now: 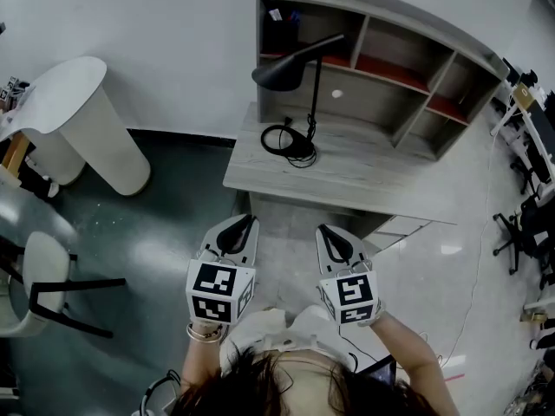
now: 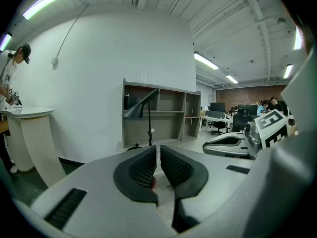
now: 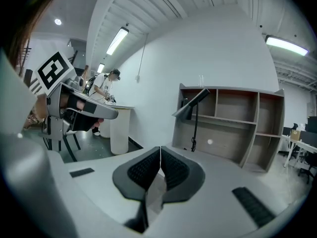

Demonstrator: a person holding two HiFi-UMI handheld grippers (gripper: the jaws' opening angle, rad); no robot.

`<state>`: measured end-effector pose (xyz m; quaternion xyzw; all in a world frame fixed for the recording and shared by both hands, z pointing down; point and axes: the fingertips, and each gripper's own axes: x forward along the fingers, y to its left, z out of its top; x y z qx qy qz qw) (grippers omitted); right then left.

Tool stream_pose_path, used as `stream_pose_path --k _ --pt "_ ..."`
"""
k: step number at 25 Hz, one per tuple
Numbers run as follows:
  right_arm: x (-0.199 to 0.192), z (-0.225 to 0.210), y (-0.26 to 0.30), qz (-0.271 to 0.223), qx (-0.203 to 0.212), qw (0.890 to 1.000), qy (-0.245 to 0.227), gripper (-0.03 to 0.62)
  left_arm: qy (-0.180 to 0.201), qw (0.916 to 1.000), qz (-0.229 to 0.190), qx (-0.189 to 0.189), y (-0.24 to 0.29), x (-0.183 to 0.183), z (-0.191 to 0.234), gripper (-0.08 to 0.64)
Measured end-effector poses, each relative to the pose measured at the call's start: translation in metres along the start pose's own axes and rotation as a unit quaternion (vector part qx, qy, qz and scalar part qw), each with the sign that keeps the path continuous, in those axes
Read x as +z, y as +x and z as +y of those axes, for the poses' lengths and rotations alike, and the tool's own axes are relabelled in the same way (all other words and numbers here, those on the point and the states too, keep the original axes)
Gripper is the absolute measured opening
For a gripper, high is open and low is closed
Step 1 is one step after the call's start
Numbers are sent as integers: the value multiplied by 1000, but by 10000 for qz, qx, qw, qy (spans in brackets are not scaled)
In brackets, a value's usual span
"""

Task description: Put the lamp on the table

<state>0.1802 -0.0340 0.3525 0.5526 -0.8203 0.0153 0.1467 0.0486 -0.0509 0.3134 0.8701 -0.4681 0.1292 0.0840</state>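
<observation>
the black lamp (image 1: 282,74) stood upright on the grey desk (image 1: 364,176), at its left end before the shelf unit (image 1: 408,76), with its cord (image 1: 279,139) coiled by the base. the left gripper (image 1: 245,221) and right gripper (image 1: 326,230) hung well short of it, jaws pressed together on nothing. the lamp looked light but top-heavy, with a slim, stiff stem. low on the stem seemed the safest hold, minding the loose cord.

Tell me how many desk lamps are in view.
1. The black lamp stands on the desk, by the shelf unit's left end, cord coiled at its base. Dark compartments could hide another.
</observation>
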Motion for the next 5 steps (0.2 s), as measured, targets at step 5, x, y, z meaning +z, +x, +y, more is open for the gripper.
stream_pose_path --k 5 --pt "5 9 6 -67 -28 10000 69 25 -147 9999 42 5 -2 -11 13 32"
